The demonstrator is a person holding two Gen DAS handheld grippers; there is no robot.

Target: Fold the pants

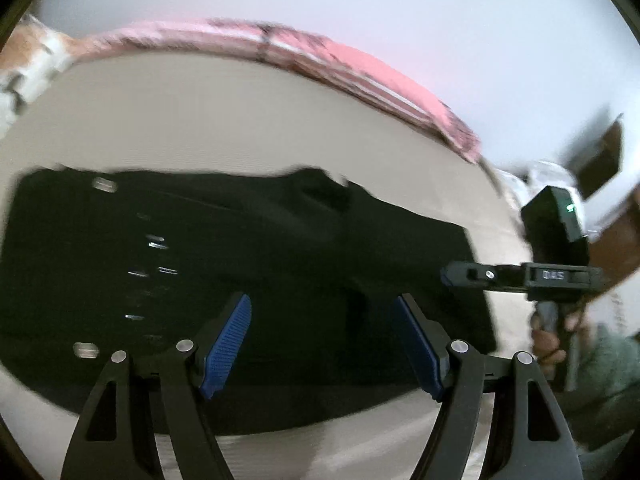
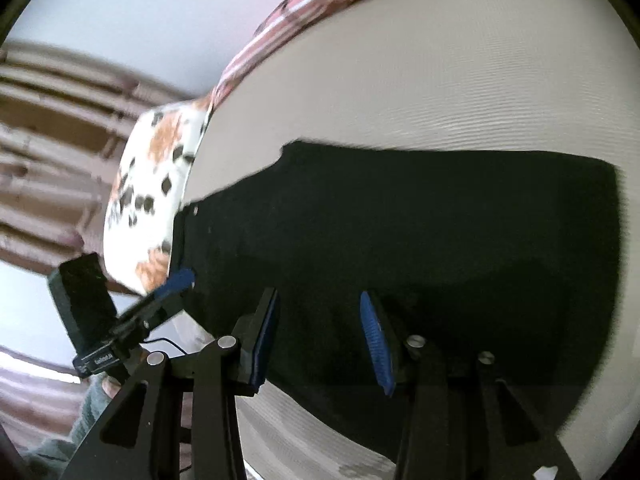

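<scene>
Black pants (image 1: pixel 280 248) lie folded flat on the beige bed sheet (image 1: pixel 200 120), with small metal studs showing on their left part. My left gripper (image 1: pixel 322 304) hovers over the pants' near edge, open, with nothing between its blue pads. From the right, my right gripper (image 1: pixel 448 276) reaches in side-on at the pants' right edge. In the right wrist view the pants (image 2: pixel 400 240) fill the middle, and my right gripper (image 2: pixel 319 296) stands open above their near edge with only cloth below it. There the left gripper (image 2: pixel 184 276) touches or nearly touches the pants' left edge.
A pink patterned blanket (image 1: pixel 320 52) runs along the bed's far edge. A white pillow with orange and dark spots (image 2: pixel 156 184) lies at the head end. A person's hand (image 1: pixel 548 344) in a green sleeve holds the right gripper. Bare beige sheet (image 2: pixel 440 80) lies beyond the pants.
</scene>
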